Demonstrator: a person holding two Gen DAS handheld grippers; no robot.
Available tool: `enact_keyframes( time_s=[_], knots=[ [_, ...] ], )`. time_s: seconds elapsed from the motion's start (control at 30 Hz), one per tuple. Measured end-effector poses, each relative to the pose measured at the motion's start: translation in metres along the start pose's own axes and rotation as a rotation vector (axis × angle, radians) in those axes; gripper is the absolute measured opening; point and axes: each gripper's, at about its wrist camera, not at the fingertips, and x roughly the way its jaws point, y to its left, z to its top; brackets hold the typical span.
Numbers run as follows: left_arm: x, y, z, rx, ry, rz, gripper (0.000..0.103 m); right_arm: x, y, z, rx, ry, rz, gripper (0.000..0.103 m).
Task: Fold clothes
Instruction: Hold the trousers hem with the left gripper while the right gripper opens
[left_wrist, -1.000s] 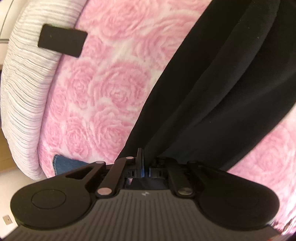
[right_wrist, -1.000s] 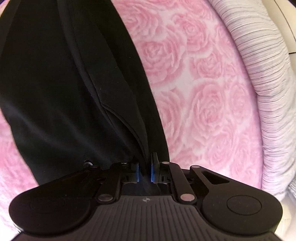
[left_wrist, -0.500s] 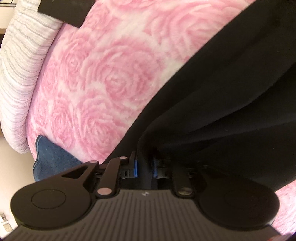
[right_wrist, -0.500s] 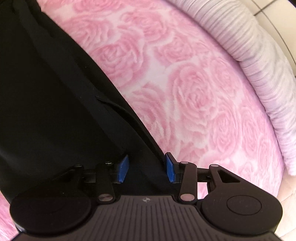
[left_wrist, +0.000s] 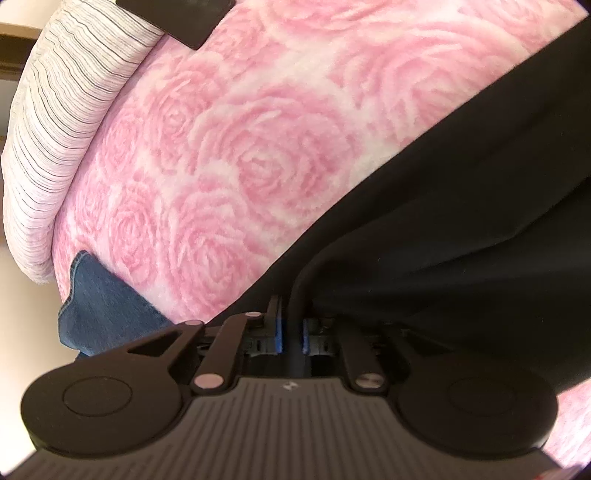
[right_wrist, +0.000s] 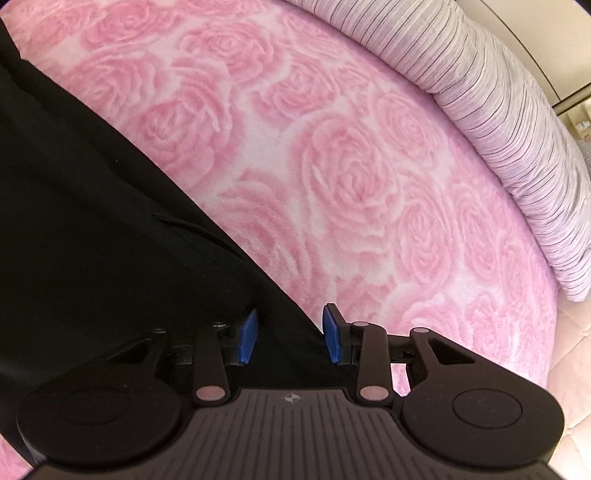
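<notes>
A black garment (left_wrist: 461, 206) lies spread on the pink rose-patterned blanket (left_wrist: 258, 155). In the left wrist view my left gripper (left_wrist: 291, 328) is low over the blanket. Its blue pads (left_wrist: 276, 328) stand close together, with a thick fold of the black cloth pinched between them. In the right wrist view the same black garment (right_wrist: 92, 229) fills the left half. My right gripper (right_wrist: 290, 336) is open, its blue pads (right_wrist: 246, 338) spread wide. The garment's edge lies flat in the gap and is not held.
A white striped bolster (left_wrist: 55, 122) runs along the blanket's edge, and the same bolster (right_wrist: 517, 122) shows in the right wrist view. Blue denim (left_wrist: 103, 314) hangs off the near left corner. A flat black rectangle (left_wrist: 177, 18) lies at the top. Pale floor (right_wrist: 569, 332) is at the right.
My right gripper has opened and let go of the garment's edge. Both grippers have dropped close to the blanket. The left gripper's pads have spread slightly around the fold.
</notes>
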Motion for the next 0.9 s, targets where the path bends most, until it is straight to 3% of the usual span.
enact_keyframes(
  time_s=[0.07, 0.17, 0.27, 0.37, 0.47, 0.63, 0.77, 0.8, 0.83, 0.87, 0.9],
  knots=[
    [-0.002, -0.002, -0.009, 0.053, -0.024, 0.028, 0.028, -0.004, 0.006, 0.003, -0.022, 0.018, -0.032, 0.047],
    [-0.01, 0.0, -0.025, 0.094, -0.085, 0.027, 0.029, -0.017, 0.018, 0.011, -0.056, 0.013, -0.077, 0.047],
    [-0.018, -0.003, -0.038, 0.155, -0.16, 0.019, 0.029, -0.036, 0.041, 0.024, -0.111, -0.05, -0.085, 0.047],
    [-0.018, -0.011, -0.049, 0.256, -0.183, 0.031, 0.027, -0.056, 0.07, 0.042, -0.149, -0.147, -0.01, 0.048],
    [-0.013, -0.014, -0.058, 0.303, -0.176, 0.03, 0.008, -0.065, 0.103, 0.06, -0.201, -0.225, 0.095, 0.051],
    [-0.013, -0.002, -0.066, 0.271, -0.2, -0.03, 0.004, -0.057, 0.156, 0.092, -0.328, -0.287, 0.229, 0.052],
    [-0.016, 0.014, -0.069, 0.263, -0.199, -0.069, 0.003, -0.044, 0.175, 0.114, -0.365, -0.3, 0.268, 0.053],
    [-0.019, 0.019, -0.07, 0.25, -0.205, -0.078, 0.003, -0.041, 0.176, 0.119, -0.352, -0.293, 0.283, 0.052],
    [-0.021, 0.024, -0.07, 0.241, -0.212, -0.084, 0.003, -0.038, 0.176, 0.124, -0.337, -0.28, 0.302, 0.044],
    [-0.023, 0.029, -0.069, 0.237, -0.219, -0.086, 0.003, -0.034, 0.174, 0.129, -0.319, -0.254, 0.328, 0.021],
    [-0.025, 0.033, -0.068, 0.232, -0.226, -0.089, 0.003, -0.031, 0.172, 0.132, -0.303, -0.231, 0.349, 0.016]
  ],
)
